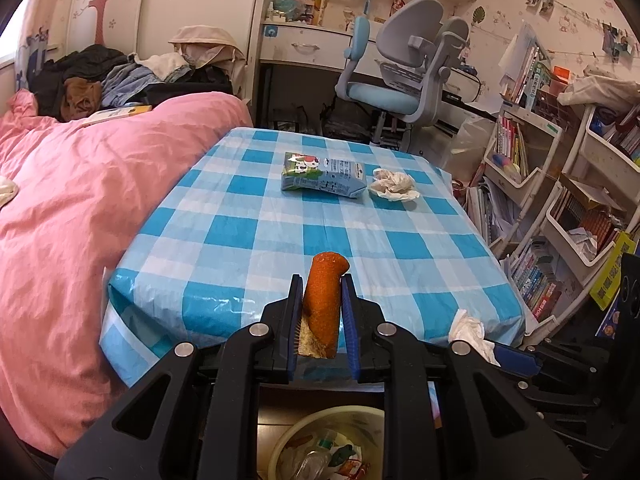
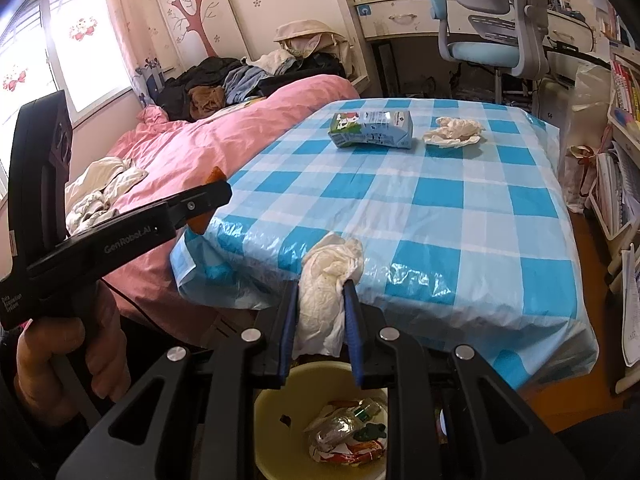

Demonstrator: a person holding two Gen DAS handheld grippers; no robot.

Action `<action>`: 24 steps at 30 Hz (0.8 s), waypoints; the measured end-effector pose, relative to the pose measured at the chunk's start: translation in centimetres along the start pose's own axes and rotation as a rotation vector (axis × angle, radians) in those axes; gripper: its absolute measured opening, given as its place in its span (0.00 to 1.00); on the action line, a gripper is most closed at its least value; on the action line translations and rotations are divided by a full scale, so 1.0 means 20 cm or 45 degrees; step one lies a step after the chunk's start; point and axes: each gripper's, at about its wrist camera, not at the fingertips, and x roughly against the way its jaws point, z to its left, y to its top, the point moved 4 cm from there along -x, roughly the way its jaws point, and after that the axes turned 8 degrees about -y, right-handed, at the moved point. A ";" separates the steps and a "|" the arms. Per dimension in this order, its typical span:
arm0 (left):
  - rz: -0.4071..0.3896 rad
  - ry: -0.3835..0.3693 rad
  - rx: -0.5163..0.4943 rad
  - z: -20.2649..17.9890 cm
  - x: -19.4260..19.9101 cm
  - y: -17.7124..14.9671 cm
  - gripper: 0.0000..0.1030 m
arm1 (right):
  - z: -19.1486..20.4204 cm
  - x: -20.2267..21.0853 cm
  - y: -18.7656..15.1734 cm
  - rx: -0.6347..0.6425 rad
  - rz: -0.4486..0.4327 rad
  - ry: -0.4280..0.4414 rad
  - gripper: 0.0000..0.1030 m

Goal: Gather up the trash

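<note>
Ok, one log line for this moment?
left gripper: shut on orange peel | right gripper: shut on tissue | both over bin | table: carton, tissue wad

From the left wrist view I see only part of the bin (image 1: 320, 426); gripper linkages cover its sides and the frame's bottom edge cuts it off. Its contents (image 1: 320, 460) are a jumble I can't sort. The orange peel (image 1: 325, 300) has its lower end hidden behind the 2 fingers. Print on the milk carton (image 1: 322, 176) is too small to read. In the right wrist view, the peel (image 2: 216, 174) shows only as slivers around the left gripper's finger, and the bin (image 2: 280, 400) is again cropped.
</note>
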 end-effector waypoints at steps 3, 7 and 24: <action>0.001 0.000 0.002 0.00 0.00 -0.01 0.18 | 0.01 0.01 -0.01 0.001 0.004 0.000 0.23; 0.005 0.000 0.004 -0.01 0.02 -0.03 0.18 | 0.01 0.02 -0.03 0.003 0.012 0.000 0.23; 0.058 0.005 0.004 -0.04 0.06 -0.13 0.18 | 0.05 0.03 -0.15 0.017 0.110 0.010 0.23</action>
